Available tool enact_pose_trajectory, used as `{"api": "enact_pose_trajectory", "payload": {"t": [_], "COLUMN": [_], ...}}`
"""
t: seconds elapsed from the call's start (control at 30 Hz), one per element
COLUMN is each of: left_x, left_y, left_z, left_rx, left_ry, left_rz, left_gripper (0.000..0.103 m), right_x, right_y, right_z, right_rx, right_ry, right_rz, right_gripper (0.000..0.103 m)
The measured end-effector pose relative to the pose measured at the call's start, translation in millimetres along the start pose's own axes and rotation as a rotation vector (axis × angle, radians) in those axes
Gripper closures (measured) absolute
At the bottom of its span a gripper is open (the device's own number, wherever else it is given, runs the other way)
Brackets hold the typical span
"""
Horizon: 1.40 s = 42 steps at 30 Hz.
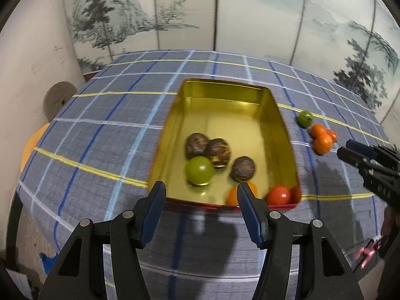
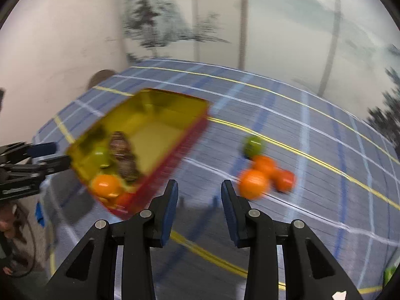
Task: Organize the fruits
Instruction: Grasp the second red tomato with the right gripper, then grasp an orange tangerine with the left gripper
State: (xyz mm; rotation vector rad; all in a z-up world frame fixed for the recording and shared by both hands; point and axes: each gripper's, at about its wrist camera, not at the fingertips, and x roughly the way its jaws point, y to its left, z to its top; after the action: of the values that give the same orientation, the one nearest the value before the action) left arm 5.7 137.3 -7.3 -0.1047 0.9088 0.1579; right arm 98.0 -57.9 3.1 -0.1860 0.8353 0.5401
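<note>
A gold tin tray (image 1: 282,135) with a red outside (image 2: 175,147) sits on the checked cloth. In it lie three brown fruits (image 1: 220,151), a green fruit (image 1: 199,170), an orange (image 1: 233,195) and a red tomato (image 1: 279,195). Right of the tray on the cloth are a green fruit (image 1: 305,119) (image 2: 253,145), two oranges (image 1: 322,143) (image 2: 253,183) and a red tomato (image 2: 285,180). My left gripper (image 1: 201,195) is open and empty just before the tray's near edge. My right gripper (image 2: 200,192) is open and empty, above the cloth between the tray and the loose fruits; it also shows in the left wrist view (image 1: 350,151).
The blue-grey checked cloth (image 1: 100,130) covers a round table. A painted folding screen (image 1: 250,12) stands behind it and a pale wall (image 1: 30,57) is at the left. A brown disc (image 1: 58,97) sits beyond the table's left edge.
</note>
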Motion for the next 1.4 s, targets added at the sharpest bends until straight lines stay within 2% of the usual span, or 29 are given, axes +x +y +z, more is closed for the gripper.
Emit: {"api": "enact_pose_trajectory", "payload": {"t": [0.17, 0.33, 0.57, 0.9, 0.97, 1.17, 1.4], "left_x": [6, 14, 26, 44, 49, 63, 84], "left_y": [-26, -52, -84, -129, -137, -160, -189], "left_z": [5, 11, 24, 43, 45, 48, 50], "left_rx": [0.039, 0.075, 0.114, 0.157, 0.162, 0.162, 0.160], "left_ry": [0.014, 0.032, 0.048, 0.053, 0.054, 0.069, 0.098], "left_rz": [-0.046, -0.081, -0.119, -0.136, -0.139, -0.177, -0.234], "left_gripper": [0.043, 0.043, 0.043, 0.043, 0.043, 0.043, 0.043], "right_x": [5, 22, 53, 79, 80, 71, 43], "right_y": [-56, -86, -95, -104, -103, -106, -145], "right_z": [-13, -22, -18, -8, -6, -16, -45], "right_rx": [0.080, 0.105, 0.080, 0.063, 0.056, 0.053, 0.153], "right_ry": [0.024, 0.058, 0.071, 0.081, 0.074, 0.070, 0.065], "right_rz": [-0.084, -0.098, -0.086, -0.060, -0.055, -0.081, -0.162], "right_gripper": [0.069, 0.069, 0.069, 0.070, 0.073, 0.074, 0.074]}}
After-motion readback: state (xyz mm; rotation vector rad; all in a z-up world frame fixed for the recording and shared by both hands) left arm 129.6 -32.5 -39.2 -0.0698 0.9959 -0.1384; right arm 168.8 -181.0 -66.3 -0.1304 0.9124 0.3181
